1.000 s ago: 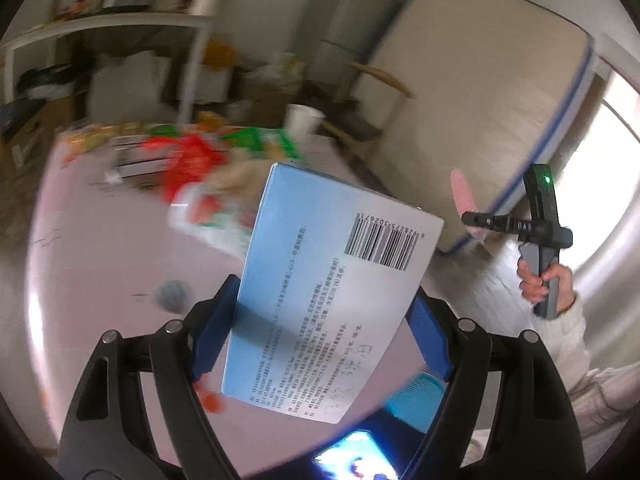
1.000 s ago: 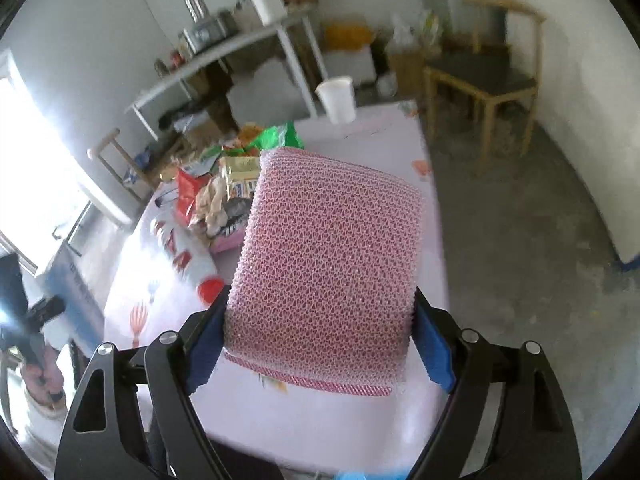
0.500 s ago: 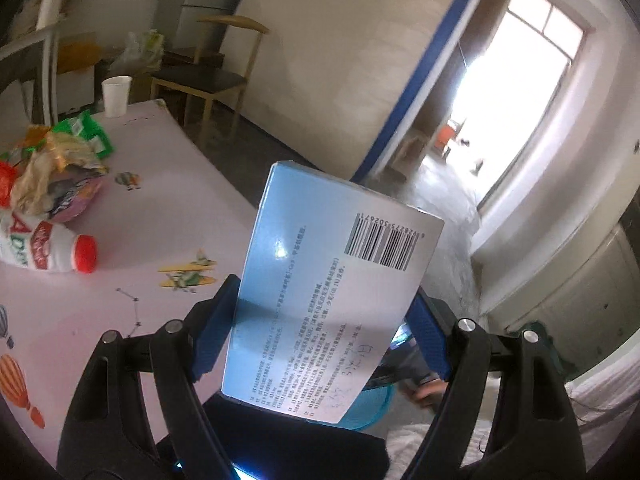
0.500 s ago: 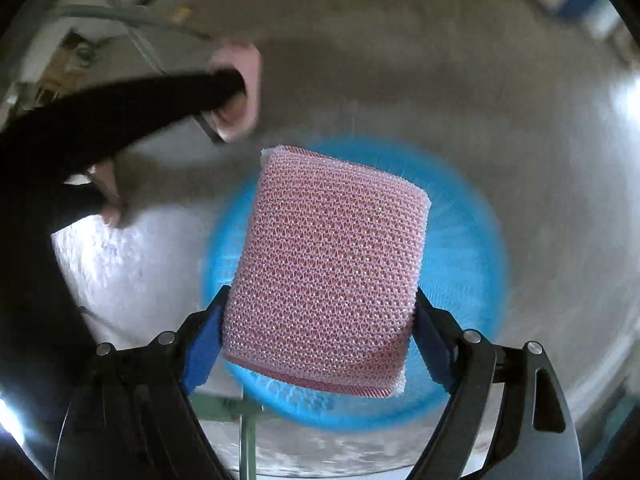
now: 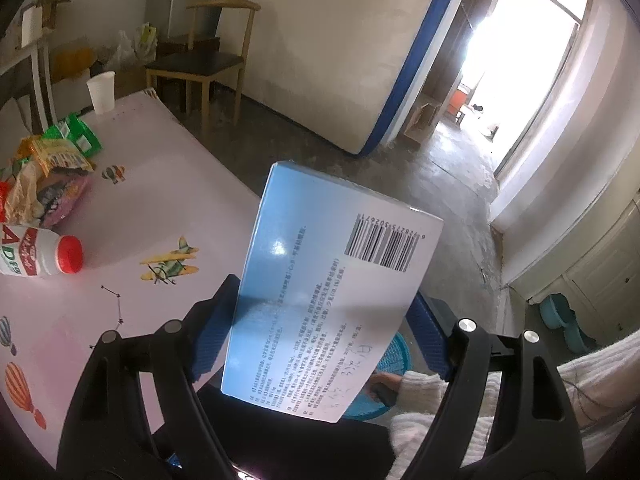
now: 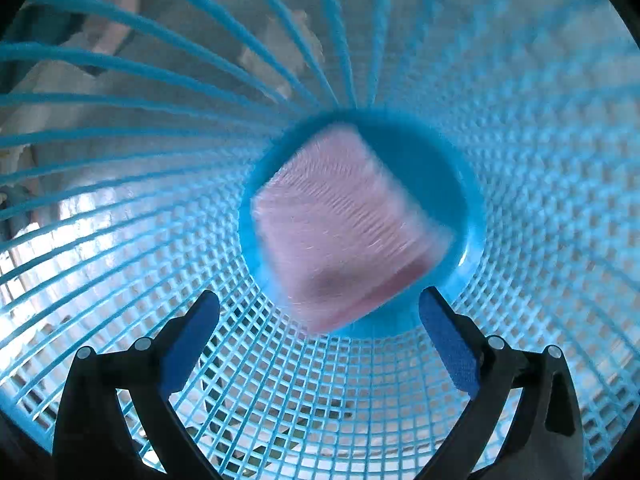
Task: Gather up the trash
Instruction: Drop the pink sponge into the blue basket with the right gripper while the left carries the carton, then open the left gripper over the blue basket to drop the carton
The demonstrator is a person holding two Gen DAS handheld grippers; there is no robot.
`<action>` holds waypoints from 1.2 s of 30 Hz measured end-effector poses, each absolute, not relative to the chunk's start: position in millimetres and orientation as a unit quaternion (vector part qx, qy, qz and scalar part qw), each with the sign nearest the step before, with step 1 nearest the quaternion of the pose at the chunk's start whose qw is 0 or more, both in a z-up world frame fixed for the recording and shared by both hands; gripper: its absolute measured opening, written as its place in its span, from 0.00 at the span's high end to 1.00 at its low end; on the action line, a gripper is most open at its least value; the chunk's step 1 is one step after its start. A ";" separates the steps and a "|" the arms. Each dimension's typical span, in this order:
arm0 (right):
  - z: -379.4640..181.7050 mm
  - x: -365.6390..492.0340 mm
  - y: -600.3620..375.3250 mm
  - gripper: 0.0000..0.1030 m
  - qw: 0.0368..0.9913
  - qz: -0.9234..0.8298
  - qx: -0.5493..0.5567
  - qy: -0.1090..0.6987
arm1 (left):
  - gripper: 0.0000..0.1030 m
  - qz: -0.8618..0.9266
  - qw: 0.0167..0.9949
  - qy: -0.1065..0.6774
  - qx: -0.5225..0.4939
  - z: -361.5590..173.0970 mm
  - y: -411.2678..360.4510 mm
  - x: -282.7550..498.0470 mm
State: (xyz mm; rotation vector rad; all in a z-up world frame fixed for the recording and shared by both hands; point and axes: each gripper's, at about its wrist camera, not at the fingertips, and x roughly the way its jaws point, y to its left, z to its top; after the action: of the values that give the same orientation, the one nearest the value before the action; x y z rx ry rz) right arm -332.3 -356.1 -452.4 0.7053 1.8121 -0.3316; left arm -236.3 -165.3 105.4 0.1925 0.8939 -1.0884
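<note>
The right gripper points down inside the blue basket. Its jaws are opening, and the pink sponge is clear of both pads, blurred, beyond and between them, over the basket's solid bottom. The left gripper is clenched on a blue box, one pad on each long edge, the barcode end pointing away. It hangs over the desk edge, with the basket rim showing just behind the box. A bottle, wrappers and a cup lie on the desk.
</note>
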 end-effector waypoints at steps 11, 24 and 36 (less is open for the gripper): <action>-322.9 -367.8 -381.6 0.06 0.649 -0.188 0.277 0.683 | 0.26 -0.537 0.683 0.476 0.136 60.8 -221.4 -251.1; -157.0 -522.9 -474.6 0.06 0.724 -0.335 0.389 0.461 | 0.25 -0.474 0.519 0.613 0.361 -150.9 -347.9 -312.5; -111.2 -517.1 -449.1 0.06 0.756 -0.315 0.353 0.452 | 0.25 -0.536 0.580 0.545 0.282 -33.8 -323.9 -302.6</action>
State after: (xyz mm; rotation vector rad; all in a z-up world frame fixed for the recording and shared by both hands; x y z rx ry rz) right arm -517.1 -449.1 -111.2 0.7696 0.9852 -0.6867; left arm -302.6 -323.9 -33.8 0.6595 1.2741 -1.2521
